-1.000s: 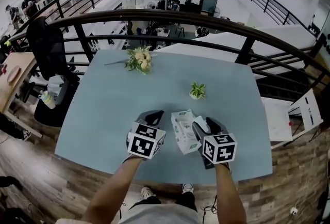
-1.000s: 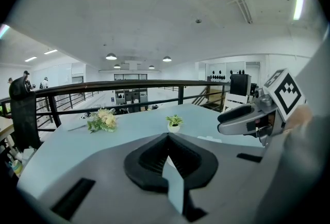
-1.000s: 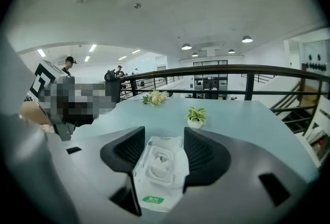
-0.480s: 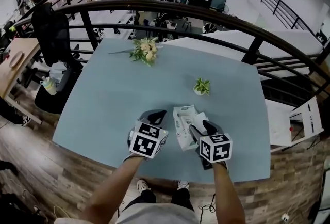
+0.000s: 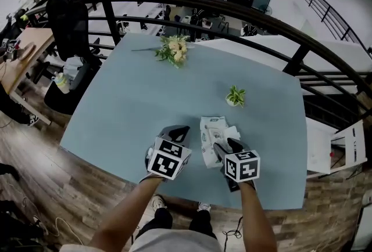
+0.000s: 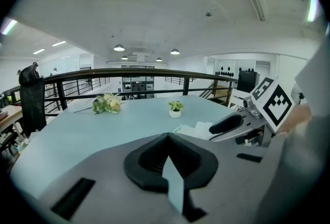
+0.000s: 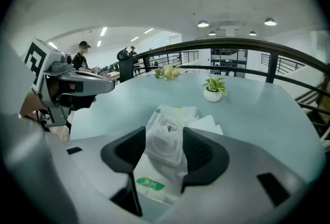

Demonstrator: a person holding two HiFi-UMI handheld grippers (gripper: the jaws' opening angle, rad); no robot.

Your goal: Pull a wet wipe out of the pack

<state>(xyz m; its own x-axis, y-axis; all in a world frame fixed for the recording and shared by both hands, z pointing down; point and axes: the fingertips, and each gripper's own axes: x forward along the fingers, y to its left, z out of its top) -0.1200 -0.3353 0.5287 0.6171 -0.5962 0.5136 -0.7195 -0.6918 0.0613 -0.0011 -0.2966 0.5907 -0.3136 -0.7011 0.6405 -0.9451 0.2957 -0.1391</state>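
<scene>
The wet wipe pack (image 5: 210,133) lies on the light blue table (image 5: 128,105), white with a green label and a clear lid. A white wipe (image 5: 233,132) sticks out at its right side. My right gripper (image 5: 224,145) is at the pack's near end. In the right gripper view its jaws (image 7: 164,134) press both sides of the pack (image 7: 172,113) around the lid. My left gripper (image 5: 177,130) rests just left of the pack, shut and empty (image 6: 166,138). In the left gripper view the pack (image 6: 188,129) sits beyond the right gripper's dark finger (image 6: 227,124).
A small potted plant (image 5: 235,96) stands behind the pack. A flower bouquet (image 5: 174,49) lies at the table's far edge. A dark railing (image 5: 232,7) curves behind the table. The table's near edge (image 5: 116,158) runs just below both grippers.
The head view has shifted, so the table sits differently in frame. Both grippers and the pack keep nearly the same places relative to each other.
</scene>
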